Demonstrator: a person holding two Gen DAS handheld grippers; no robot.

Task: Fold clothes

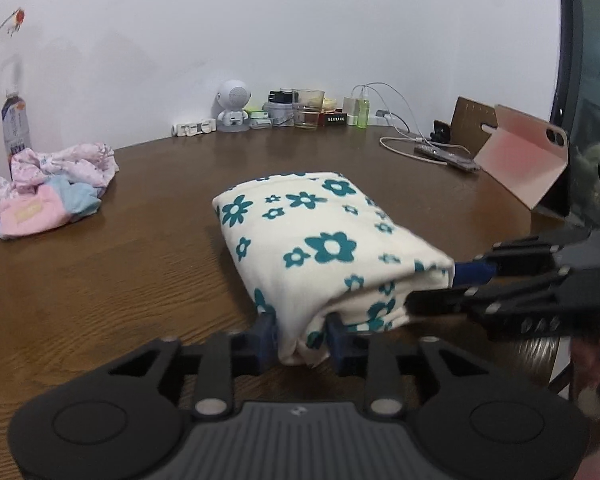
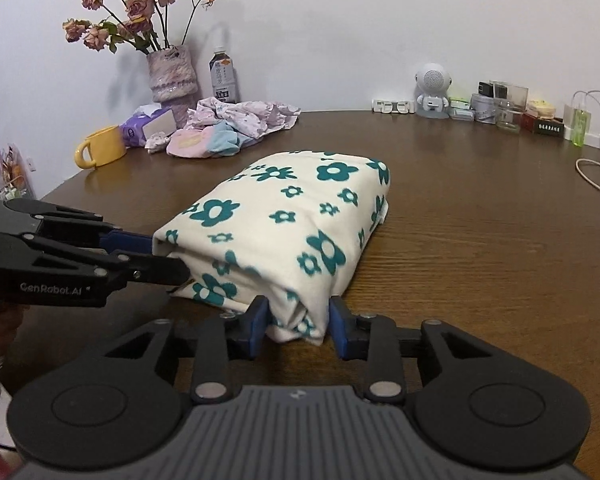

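Note:
A folded cream cloth with teal flowers (image 1: 320, 236) lies on the brown table (image 1: 120, 280). In the left wrist view my left gripper (image 1: 302, 340) is shut on the cloth's near corner, which bunches between the blue pads. My right gripper (image 1: 440, 284) comes in from the right and pinches the neighbouring corner. From the right wrist, the same floral cloth (image 2: 292, 216) has its near corner clamped in my right gripper (image 2: 299, 330), and the left gripper (image 2: 162, 250) bites the edge at the left. A pile of pink and blue clothes (image 1: 52, 192) sits far left.
Along the wall stand a bottle (image 2: 223, 76), a vase of dried roses (image 2: 172, 76), a yellow mug (image 2: 100, 148), a tissue pack, a white robot speaker (image 1: 233, 108), jars and boxes. A phone on cables (image 1: 444, 156) and a pink tablet case (image 1: 520, 160) lie at right.

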